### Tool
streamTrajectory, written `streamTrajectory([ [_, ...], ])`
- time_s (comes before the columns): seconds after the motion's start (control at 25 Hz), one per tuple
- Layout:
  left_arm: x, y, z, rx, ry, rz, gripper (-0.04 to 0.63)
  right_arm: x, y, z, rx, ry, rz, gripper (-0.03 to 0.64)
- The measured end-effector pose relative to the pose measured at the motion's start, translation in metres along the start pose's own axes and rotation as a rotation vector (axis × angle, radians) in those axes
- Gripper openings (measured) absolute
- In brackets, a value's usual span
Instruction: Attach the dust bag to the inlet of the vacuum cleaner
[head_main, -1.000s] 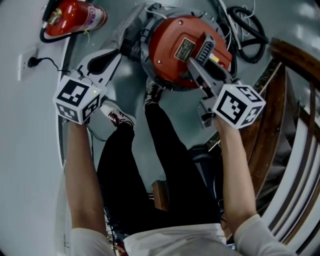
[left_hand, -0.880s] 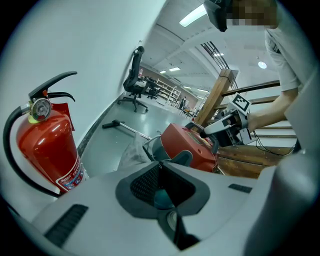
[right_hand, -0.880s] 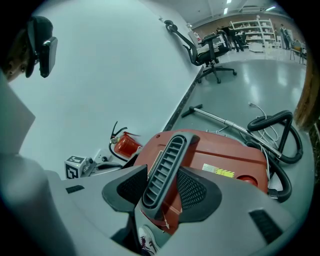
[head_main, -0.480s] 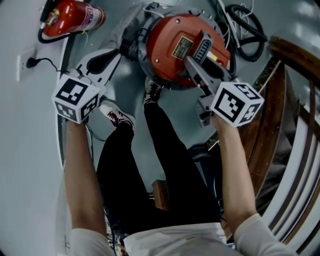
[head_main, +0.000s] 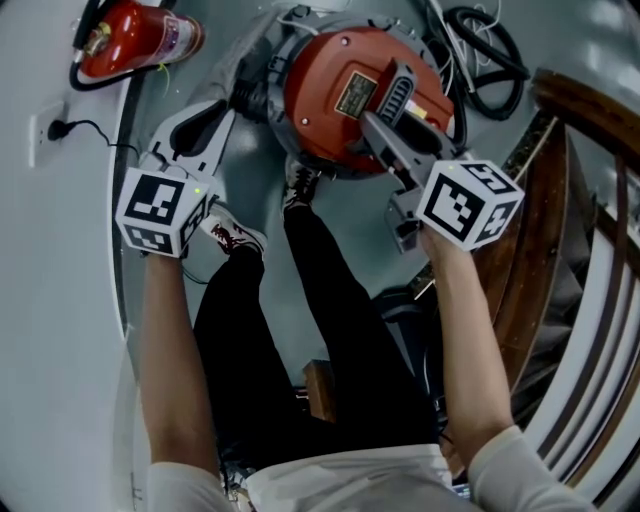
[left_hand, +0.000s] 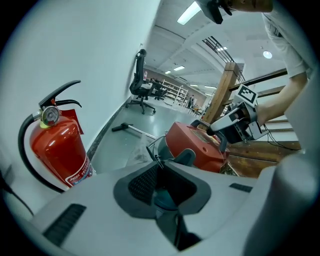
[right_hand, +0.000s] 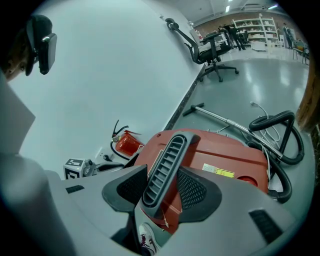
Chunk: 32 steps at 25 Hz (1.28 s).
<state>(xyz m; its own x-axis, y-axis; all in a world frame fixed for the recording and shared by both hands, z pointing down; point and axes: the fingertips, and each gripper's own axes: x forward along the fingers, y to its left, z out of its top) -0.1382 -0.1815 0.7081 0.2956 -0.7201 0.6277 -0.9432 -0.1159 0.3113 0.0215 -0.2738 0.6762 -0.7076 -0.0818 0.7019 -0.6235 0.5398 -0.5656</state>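
Observation:
The red vacuum cleaner (head_main: 340, 90) stands on the floor ahead of me. My right gripper (head_main: 378, 128) is shut on its grey ribbed handle (right_hand: 167, 152), with a pad on each side. A crumpled translucent dust bag (left_hand: 136, 152) lies against the vacuum's left side, by the inlet (head_main: 255, 95). My left gripper (head_main: 230, 104) points at that spot. Its jaws have just been opening. In the left gripper view the pads (left_hand: 142, 182) stand apart and press on nothing, with the bag's thin edge just past the tips.
A red fire extinguisher (head_main: 130, 40) leans at the wall on the left, near a wall socket (head_main: 55, 125). A black hose (head_main: 490, 60) coils behind the vacuum, and a metal wand (right_hand: 220, 117) lies on the floor. Wooden stair rails (head_main: 560, 200) run along the right. My shoes (head_main: 235, 235) are just below the vacuum.
The left gripper has tilted a little and its cube sits slightly lower in the view. The right gripper keeps its hold on the handle.

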Motion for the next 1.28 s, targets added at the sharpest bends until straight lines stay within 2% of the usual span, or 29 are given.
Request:
streamTrajectory([
  [0.16, 0.000, 0.002, -0.001, 0.051, 0.015, 0.071, 0.045, 0.000, 0.001, 0.001, -0.008, -0.001, 0.004, 0.181],
  [0.24, 0.002, 0.001, -0.003, 0.082, 0.033, 0.094, 0.069, 0.000, 0.001, 0.002, -0.014, -0.002, 0.003, 0.181],
  [0.64, 0.006, 0.009, -0.014, 0.154, 0.154, 0.262, 0.052, 0.000, 0.002, 0.003, -0.015, -0.008, 0.004, 0.181],
  [0.8, 0.006, 0.009, -0.014, 0.117, 0.132, 0.274, 0.042, 0.000, 0.001, 0.002, -0.004, -0.009, 0.007, 0.181],
  [1.0, 0.002, 0.017, -0.011, 0.020, 0.089, 0.286, 0.018, 0.000, 0.002, 0.003, -0.012, -0.016, 0.017, 0.181],
  [1.28, -0.001, 0.018, -0.007, -0.110, 0.033, 0.196, 0.015, 0.000, 0.004, 0.005, -0.019, -0.030, 0.030, 0.181],
])
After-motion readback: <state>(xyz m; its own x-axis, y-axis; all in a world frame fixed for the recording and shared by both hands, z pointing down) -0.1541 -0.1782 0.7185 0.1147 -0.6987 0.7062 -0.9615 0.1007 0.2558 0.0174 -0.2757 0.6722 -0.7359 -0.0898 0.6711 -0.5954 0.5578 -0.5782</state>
